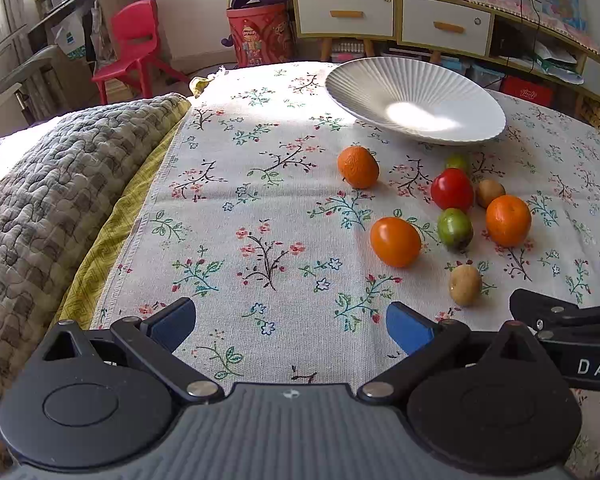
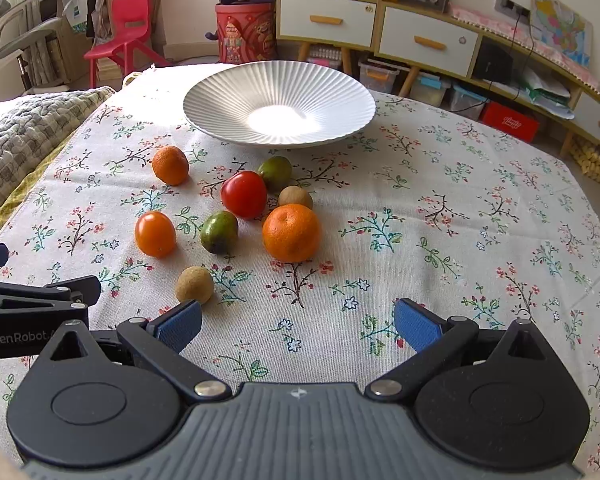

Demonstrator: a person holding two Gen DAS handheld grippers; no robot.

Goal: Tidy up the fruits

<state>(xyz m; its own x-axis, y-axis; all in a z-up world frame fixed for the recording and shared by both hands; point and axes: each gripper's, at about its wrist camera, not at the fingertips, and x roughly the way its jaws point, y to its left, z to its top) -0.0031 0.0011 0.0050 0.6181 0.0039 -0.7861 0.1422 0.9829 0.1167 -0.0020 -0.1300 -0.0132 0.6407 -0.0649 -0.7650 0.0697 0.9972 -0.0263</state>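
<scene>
A white ribbed plate [image 2: 220, 92] [image 1: 352, 80] stands empty at the far side of the floral tablecloth. In front of it lie several fruits: a big orange [image 2: 291, 233] [image 1: 508, 220], a small orange [image 2: 170, 165] [image 1: 358, 167], a red tomato [image 2: 243, 194] [image 1: 452, 189], an orange tomato [image 2: 155, 234] [image 1: 395, 241], two green fruits [image 2: 219, 232] [image 2: 275, 172], and two brown ones [image 2: 194, 285] [image 2: 295, 197]. My left gripper [image 1: 291, 324] is open and empty, left of the fruits. My right gripper [image 2: 298, 326] is open and empty, just in front of them.
A grey quilted blanket [image 1: 60, 184] over a yellow cloth lies along the table's left side. Beyond the table are a red chair [image 1: 134, 44], a red bin [image 1: 260, 34] and low cabinets [image 2: 380, 28]. Each gripper shows at the other view's edge.
</scene>
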